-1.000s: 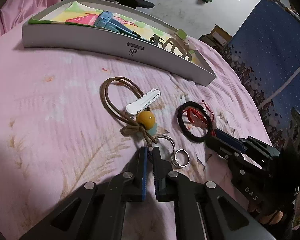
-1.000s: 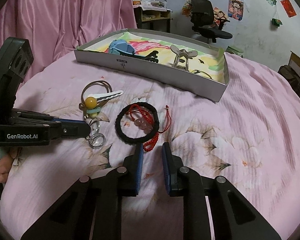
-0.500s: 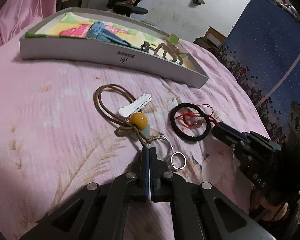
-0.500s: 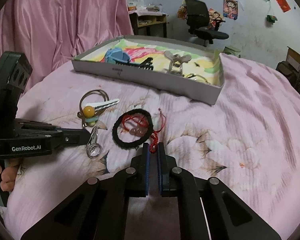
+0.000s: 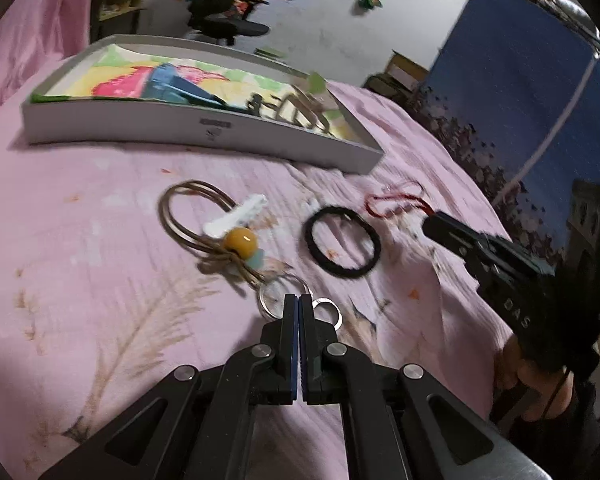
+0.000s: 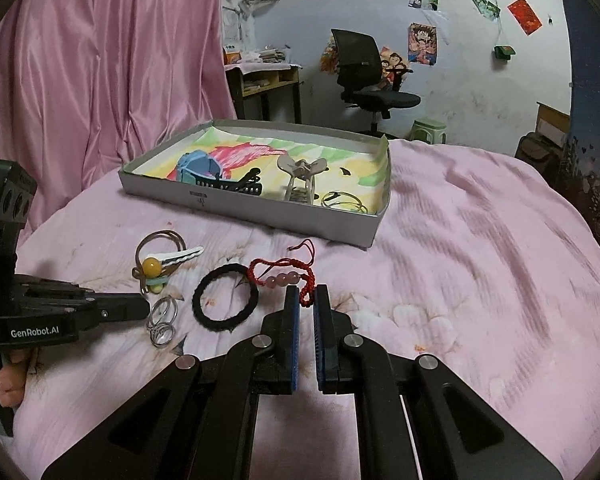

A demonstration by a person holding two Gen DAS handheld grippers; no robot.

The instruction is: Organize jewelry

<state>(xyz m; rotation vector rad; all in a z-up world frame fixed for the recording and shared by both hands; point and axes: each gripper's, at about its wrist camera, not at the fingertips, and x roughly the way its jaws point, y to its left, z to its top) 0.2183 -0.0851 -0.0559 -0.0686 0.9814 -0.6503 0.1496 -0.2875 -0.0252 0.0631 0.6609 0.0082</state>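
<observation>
My right gripper [image 6: 307, 295] is shut on a red cord bracelet [image 6: 286, 278] with pink beads and holds it just above the pink bedspread, clear of the black hair tie [image 6: 225, 298]. My left gripper [image 5: 299, 305] is shut on the linked silver rings [image 5: 278, 294], which also show in the right wrist view [image 6: 162, 318]. A brown cord with a yellow bead [image 5: 240, 240] and a white clip [image 5: 236, 214] lie beside them. The grey box [image 6: 260, 208] holds a blue clip [image 6: 196, 168], a black clip [image 6: 236, 186], a beige claw clip [image 6: 302, 178] and thin bangles [image 6: 342, 200].
The bed is covered in pink cloth [image 6: 480, 280]. A pink curtain [image 6: 80, 80] hangs at the left. A blue patterned hanging [image 5: 520, 100] stands at the right. An office chair [image 6: 364, 76] and a desk [image 6: 264, 76] are beyond the bed.
Both grippers have closed. The right one has lifted the red bracelet out of the black hair tie; the left one has gripped the silver rings and raised them slightly.
</observation>
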